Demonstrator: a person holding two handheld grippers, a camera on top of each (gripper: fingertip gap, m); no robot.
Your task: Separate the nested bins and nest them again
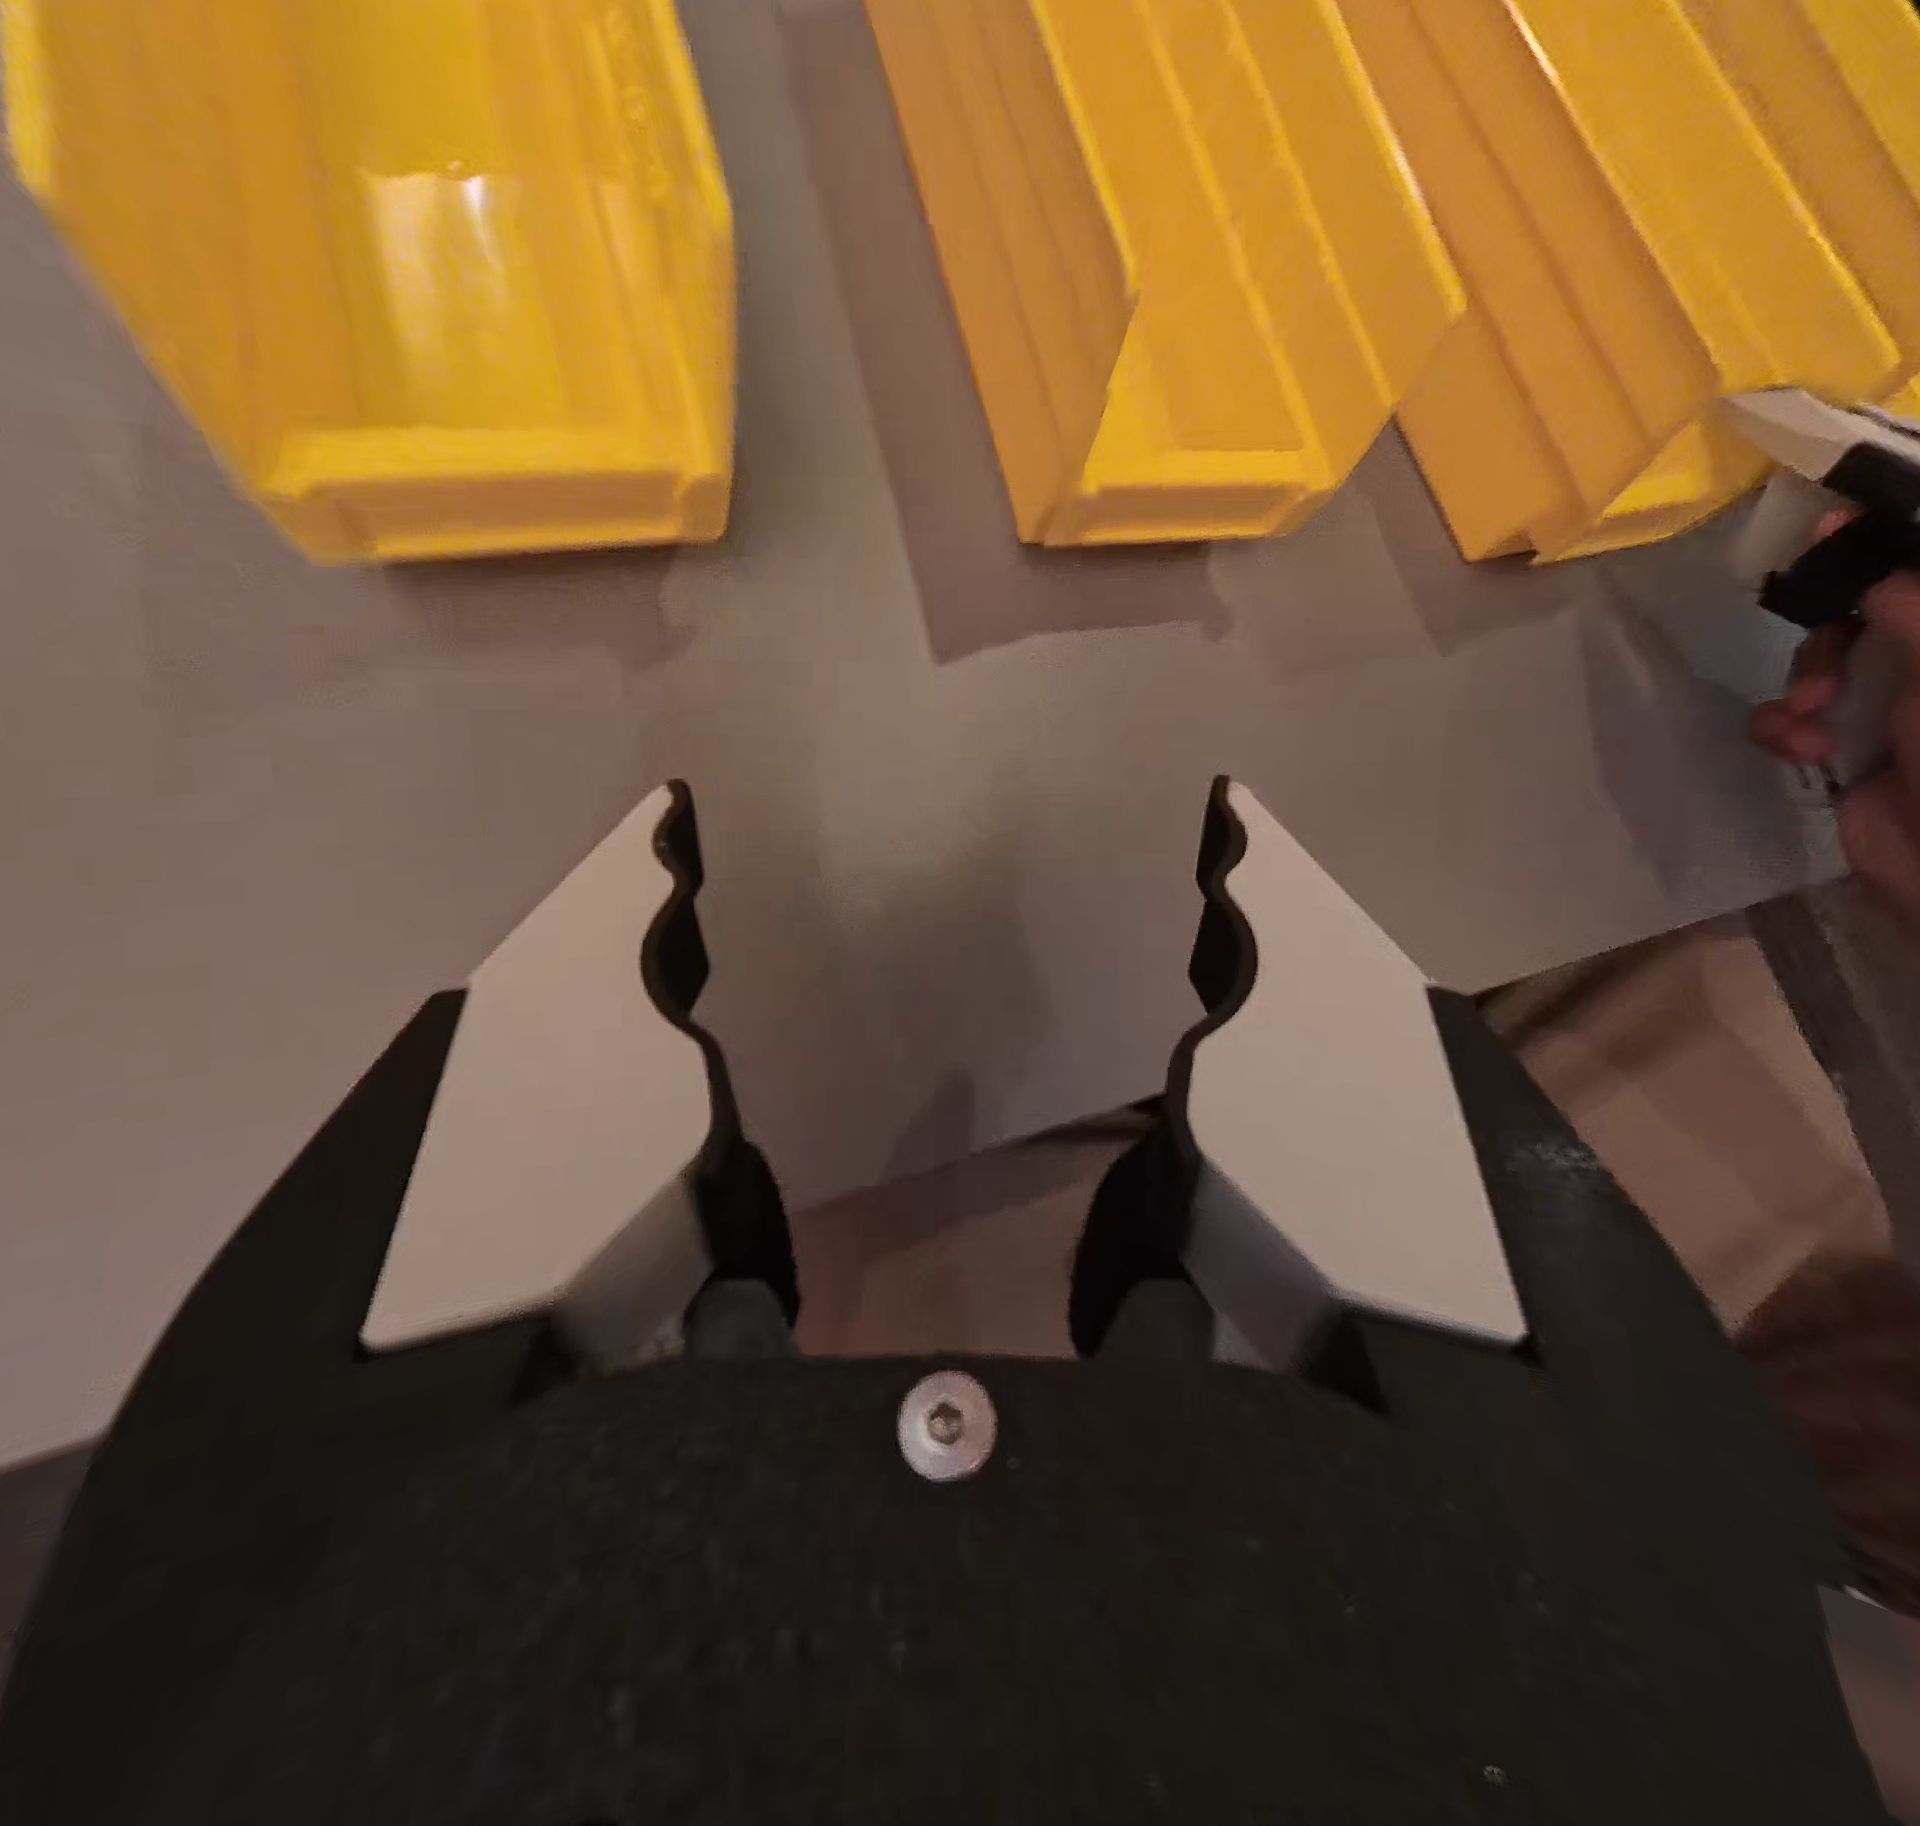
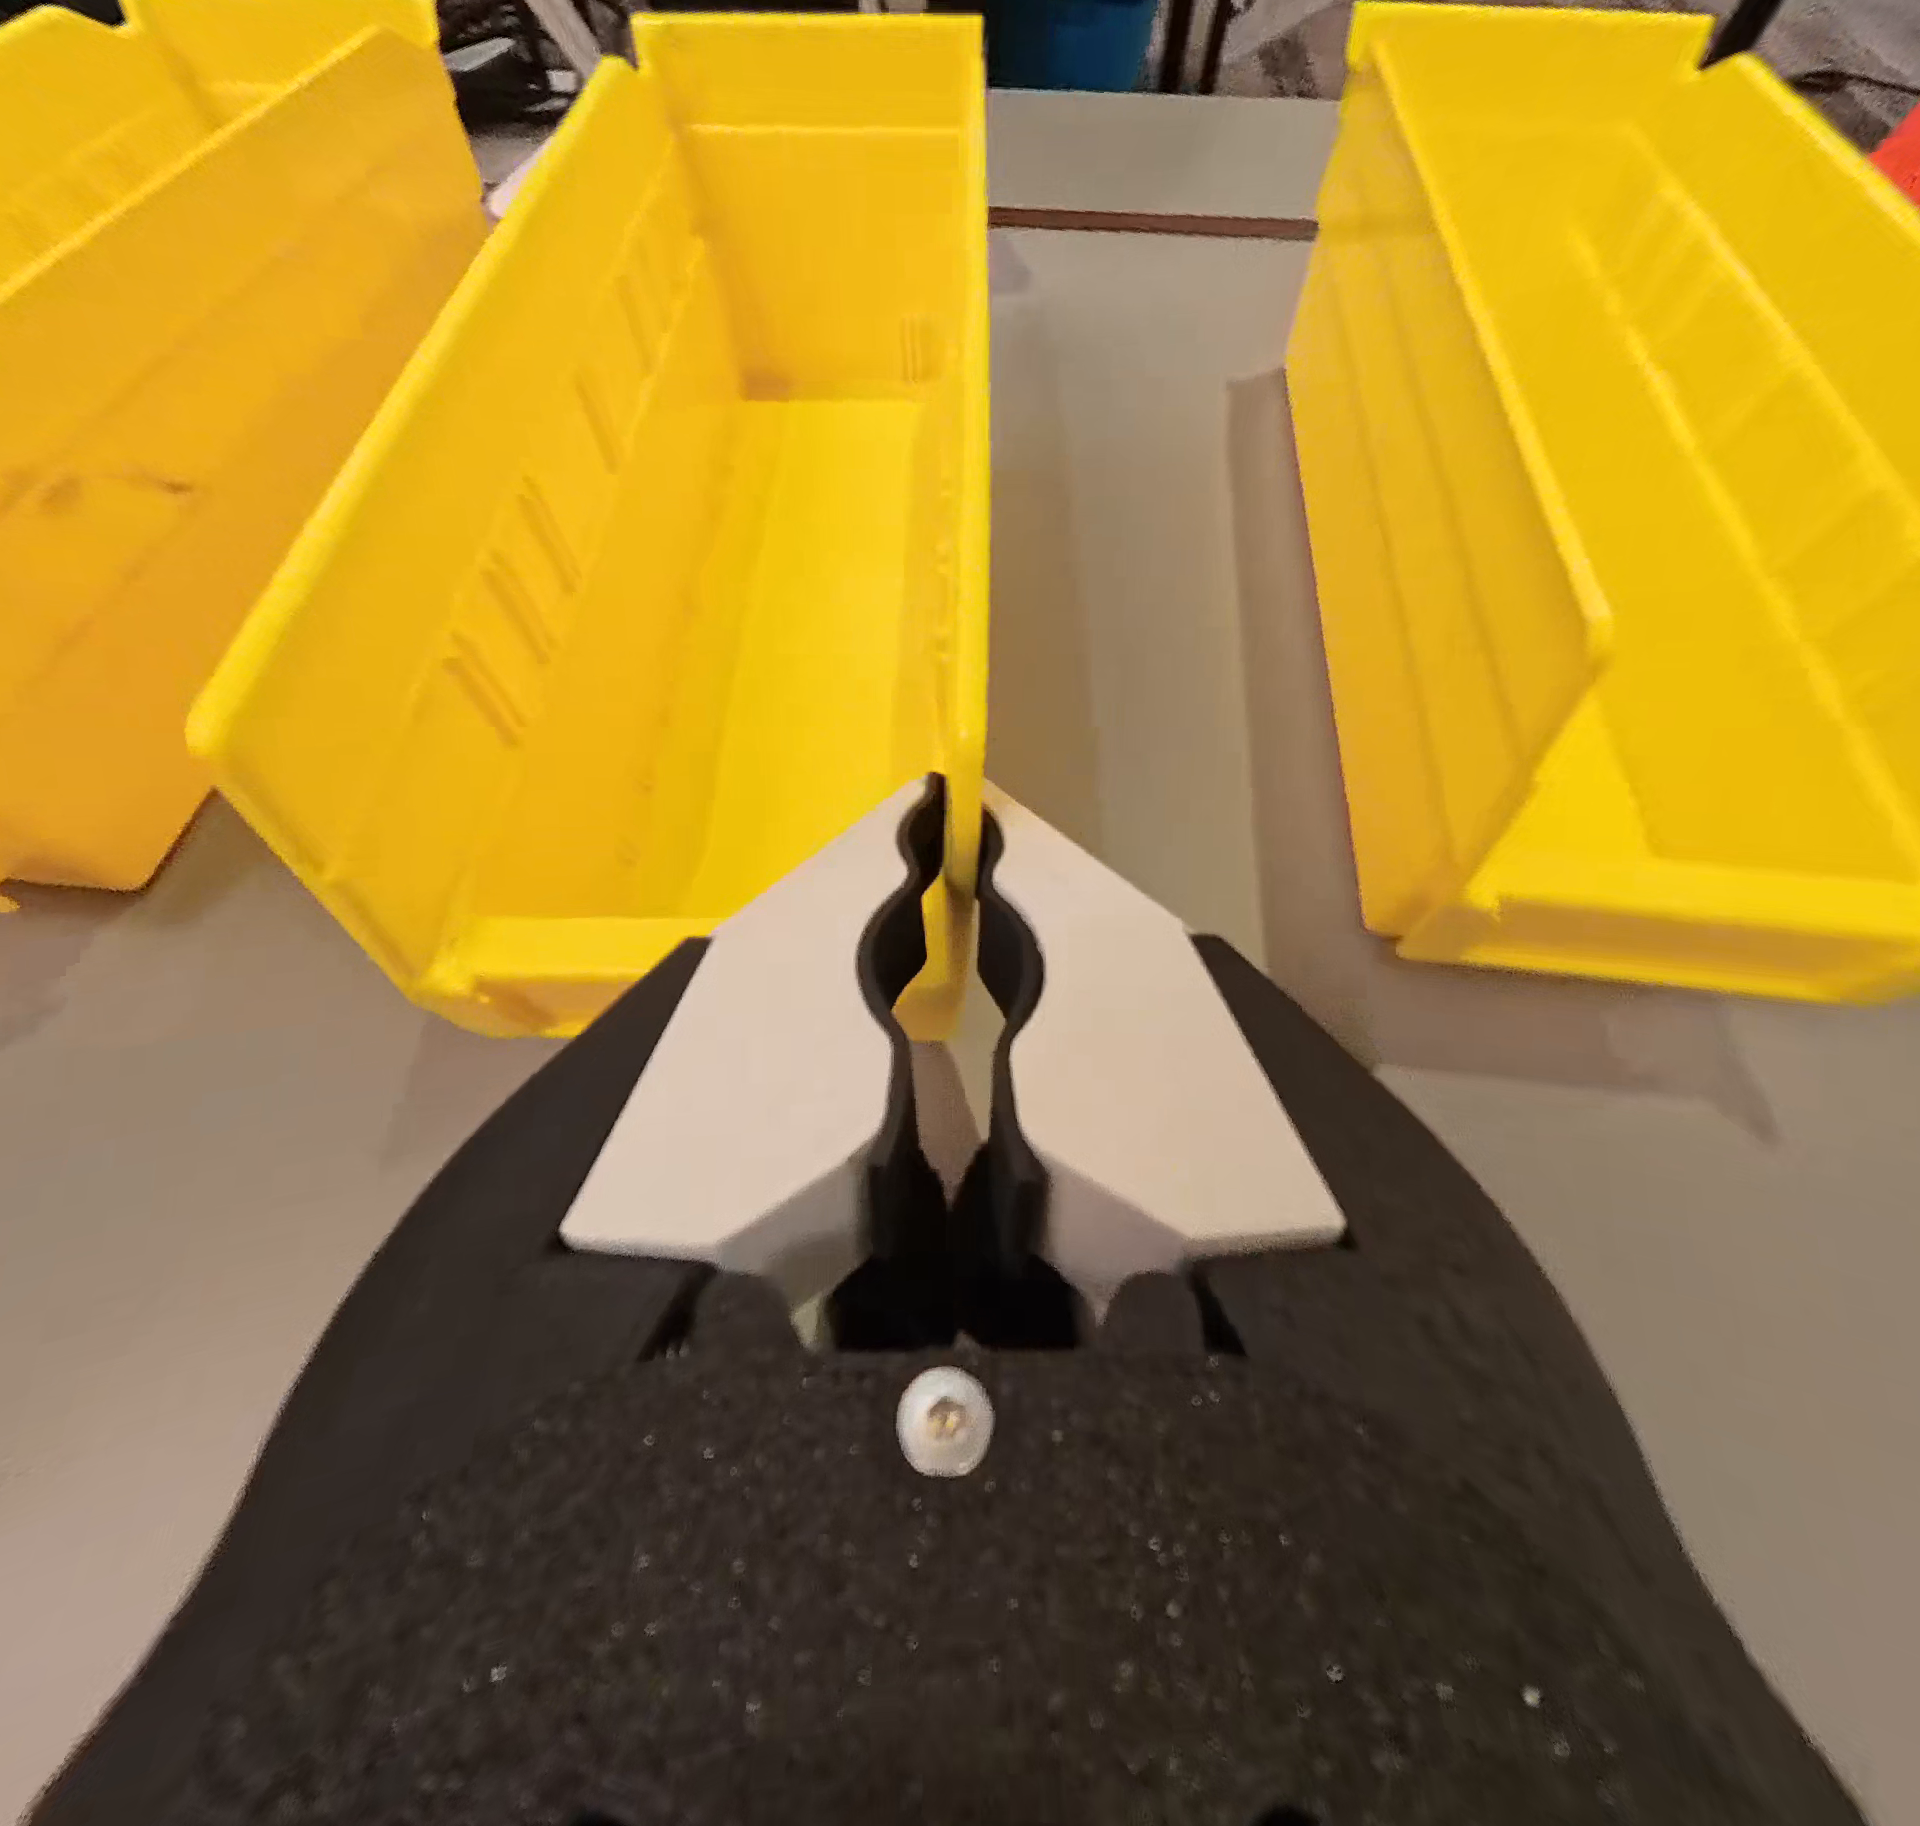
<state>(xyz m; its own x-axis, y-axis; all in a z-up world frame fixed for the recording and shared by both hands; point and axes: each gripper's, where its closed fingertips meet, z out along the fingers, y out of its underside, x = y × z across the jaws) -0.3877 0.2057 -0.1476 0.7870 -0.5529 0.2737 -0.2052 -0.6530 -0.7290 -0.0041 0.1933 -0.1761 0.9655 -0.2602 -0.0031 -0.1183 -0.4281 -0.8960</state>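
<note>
The right gripper (image 2: 961, 810) pinches only the thin side wall of a tilted long yellow plastic bin (image 2: 665, 571), so I judge it could twist free or knock the neighbouring yellow bin (image 2: 1621, 529) on the grey desk (image 2: 1132, 550). The left gripper (image 1: 948, 800) hovers with jaws apart, empty, offering no support.

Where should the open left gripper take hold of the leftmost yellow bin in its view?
Judging by its pose, grip the leftmost bin's right side wall near the low front end, coming down from above with the left gripper. That thin upright wall faces a clear table gap.

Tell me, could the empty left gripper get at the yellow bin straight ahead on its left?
Probably yes: the left gripper is open, and only bare table lies before that bin.
</note>
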